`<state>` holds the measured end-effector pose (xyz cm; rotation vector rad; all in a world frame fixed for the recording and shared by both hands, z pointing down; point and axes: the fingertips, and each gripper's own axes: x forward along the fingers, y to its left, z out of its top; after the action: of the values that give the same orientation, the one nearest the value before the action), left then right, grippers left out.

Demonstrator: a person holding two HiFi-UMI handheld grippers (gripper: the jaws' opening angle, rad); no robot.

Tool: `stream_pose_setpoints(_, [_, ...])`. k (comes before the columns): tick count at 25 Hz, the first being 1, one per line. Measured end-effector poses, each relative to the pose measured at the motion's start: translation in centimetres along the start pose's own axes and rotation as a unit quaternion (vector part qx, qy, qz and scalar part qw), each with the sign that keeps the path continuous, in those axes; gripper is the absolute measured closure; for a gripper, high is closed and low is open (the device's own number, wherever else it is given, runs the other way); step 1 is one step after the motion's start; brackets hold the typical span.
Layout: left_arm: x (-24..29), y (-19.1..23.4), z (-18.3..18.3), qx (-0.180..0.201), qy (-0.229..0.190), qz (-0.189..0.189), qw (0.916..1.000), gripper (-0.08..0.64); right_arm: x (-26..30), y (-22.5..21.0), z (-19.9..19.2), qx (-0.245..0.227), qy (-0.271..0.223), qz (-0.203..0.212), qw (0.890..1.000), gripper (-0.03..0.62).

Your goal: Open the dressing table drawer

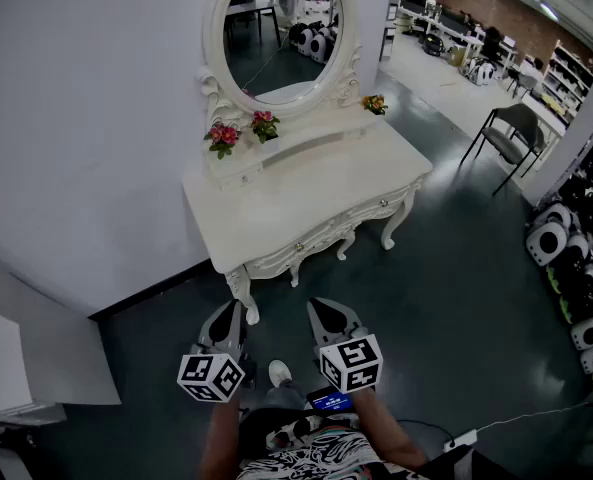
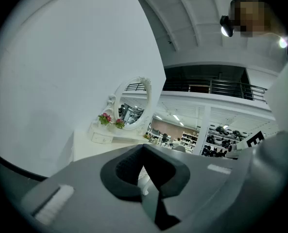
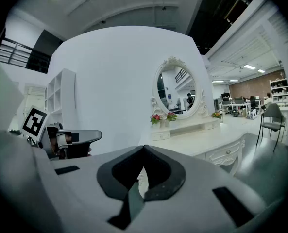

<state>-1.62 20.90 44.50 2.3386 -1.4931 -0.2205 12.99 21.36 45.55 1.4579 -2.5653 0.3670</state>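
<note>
A white carved dressing table [image 1: 276, 203] stands against the wall under an oval mirror [image 1: 281, 28]. Its front drawer [image 1: 311, 240] is closed and has small knobs. Pink flowers [image 1: 224, 135] sit on the raised back shelf. My left gripper [image 1: 234, 310] and right gripper [image 1: 322, 308] hover side by side over the floor, a short way in front of the table and touching nothing. Both are shut and empty. In the right gripper view the gripper [image 3: 144, 147] points toward the table [image 3: 202, 142] and its drawer knob [image 3: 228, 152]. In the left gripper view the gripper [image 2: 144, 147] faces the table top [image 2: 97, 144].
A dark chair [image 1: 511, 133] stands on the floor to the right of the table. Several white machines [image 1: 576, 268] line the right edge. A white shelf unit [image 1: 11, 363] sits at the lower left. A cable [image 1: 536, 416] runs across the floor near my feet.
</note>
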Motion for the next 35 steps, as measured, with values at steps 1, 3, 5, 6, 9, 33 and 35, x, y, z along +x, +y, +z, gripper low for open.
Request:
stream_pose_setpoints(1, [-0.3, -0.1, 0.0, 0.003, 0.0, 0.003, 1.0, 0.558, -0.3, 0.3, 0.1, -0.004, 0.001, 0.002, 1.0, 0.591])
stream_pose_setpoints(3, [-0.8, -0.4, 0.1, 0.009, 0.0, 0.009, 0.9999, 0.558, -0.8, 0.8, 0.2, -0.01, 0.003, 0.005, 1.0, 0.591])
stream_pose_setpoints(5, [-1.0, -0.5, 0.1, 0.016, 0.0, 0.012, 0.9998, 0.558, -1.0, 1.0, 0.1, -0.013, 0.002, 0.003, 1.0, 0.591])
stream_pose_setpoints(6, [-1.1, -0.5, 0.1, 0.019, 0.001, 0.012, 0.9997, 0.558, -1.1, 1.0, 0.1, -0.015, 0.002, 0.002, 1.0, 0.591])
stream_pose_setpoints(9, [-1.3, -0.5, 0.0, 0.023, 0.003, 0.016, 0.9996, 0.558, -1.2, 1.2, 0.0, -0.019, 0.005, 0.004, 1.0, 0.591])
stream_pose_setpoints(33, [10.4, 12.8, 0.0, 0.032, 0.047, 0.097, 0.9937, 0.558, 15.2, -4.3, 0.0, 0.002, 0.052, 0.008, 0.999, 0.499])
stream_pose_setpoints(35, [13.3, 15.2, 0.8, 0.036, 0.057, 0.09, 0.9936, 0.558, 19.1, -5.0, 0.8, -0.001, 0.061, 0.006, 0.998, 0.499])
